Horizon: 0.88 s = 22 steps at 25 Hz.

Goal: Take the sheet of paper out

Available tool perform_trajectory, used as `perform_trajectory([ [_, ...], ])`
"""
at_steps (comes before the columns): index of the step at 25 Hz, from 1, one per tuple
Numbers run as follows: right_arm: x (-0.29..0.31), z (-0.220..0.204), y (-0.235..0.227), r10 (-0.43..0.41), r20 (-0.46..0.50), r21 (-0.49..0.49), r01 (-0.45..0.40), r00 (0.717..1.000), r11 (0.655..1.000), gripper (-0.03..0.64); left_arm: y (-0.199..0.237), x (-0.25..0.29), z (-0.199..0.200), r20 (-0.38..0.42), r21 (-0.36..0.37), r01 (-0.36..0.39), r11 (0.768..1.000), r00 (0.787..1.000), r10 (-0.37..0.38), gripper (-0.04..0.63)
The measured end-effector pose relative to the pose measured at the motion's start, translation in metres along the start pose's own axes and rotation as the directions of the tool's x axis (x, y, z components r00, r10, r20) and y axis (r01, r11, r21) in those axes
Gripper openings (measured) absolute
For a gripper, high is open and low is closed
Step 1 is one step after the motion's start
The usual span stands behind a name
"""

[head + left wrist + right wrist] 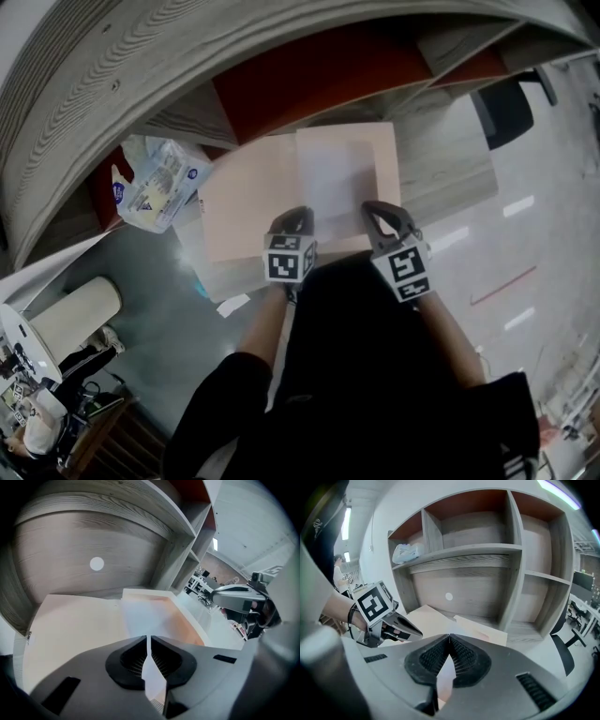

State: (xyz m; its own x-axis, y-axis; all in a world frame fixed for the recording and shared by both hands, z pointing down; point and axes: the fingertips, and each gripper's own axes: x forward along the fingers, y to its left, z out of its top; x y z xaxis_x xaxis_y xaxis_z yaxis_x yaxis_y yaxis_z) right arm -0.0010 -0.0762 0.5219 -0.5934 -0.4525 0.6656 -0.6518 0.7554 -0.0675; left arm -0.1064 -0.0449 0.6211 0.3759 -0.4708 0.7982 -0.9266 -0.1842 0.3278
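Note:
A white sheet of paper (pixel 336 178) lies on the right half of an open peach folder (pixel 244 206) on the desk in front of the shelf unit. My left gripper (pixel 302 214) is at the sheet's near edge. In the left gripper view (pixel 149 638) its jaws are closed on the pale sheet (pixel 140 616), which runs out from the tips over the folder (pixel 70 625). My right gripper (pixel 370 206) is at the sheet's near right corner with its jaws together (pixel 449 636). Whether it pinches anything I cannot tell.
A grey wooden shelf unit (pixel 459 550) with red-backed compartments rises behind the desk. A plastic bag (pixel 155 183) lies at the left on a shelf. A black office chair (pixel 506 108) stands to the right. My body is close to the desk's near edge.

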Motion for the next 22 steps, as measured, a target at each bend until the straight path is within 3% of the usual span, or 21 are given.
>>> perform_trajectory([
  [8,-0.003,-0.006,-0.008,-0.027,-0.003,0.028,0.027,1.000,0.999,0.017,0.010,0.013,0.003,-0.037,0.028,-0.036,0.999,0.999,0.037,0.056],
  [12,-0.005,-0.012,-0.012,-0.037,-0.012,0.044,0.037,0.999,0.998,0.017,0.013,0.020,0.009,-0.046,0.040,-0.038,0.998,0.998,0.040,0.126],
  [19,-0.007,-0.014,-0.017,-0.056,-0.010,0.066,0.057,0.998,0.996,0.017,0.022,0.032,0.008,-0.074,0.008,-0.039,0.999,0.996,0.040,0.150],
  [22,-0.010,-0.015,-0.018,-0.064,-0.011,0.073,0.065,0.998,0.995,0.017,0.023,0.039,-0.005,-0.117,-0.041,-0.026,0.999,0.993,0.021,0.172],
])
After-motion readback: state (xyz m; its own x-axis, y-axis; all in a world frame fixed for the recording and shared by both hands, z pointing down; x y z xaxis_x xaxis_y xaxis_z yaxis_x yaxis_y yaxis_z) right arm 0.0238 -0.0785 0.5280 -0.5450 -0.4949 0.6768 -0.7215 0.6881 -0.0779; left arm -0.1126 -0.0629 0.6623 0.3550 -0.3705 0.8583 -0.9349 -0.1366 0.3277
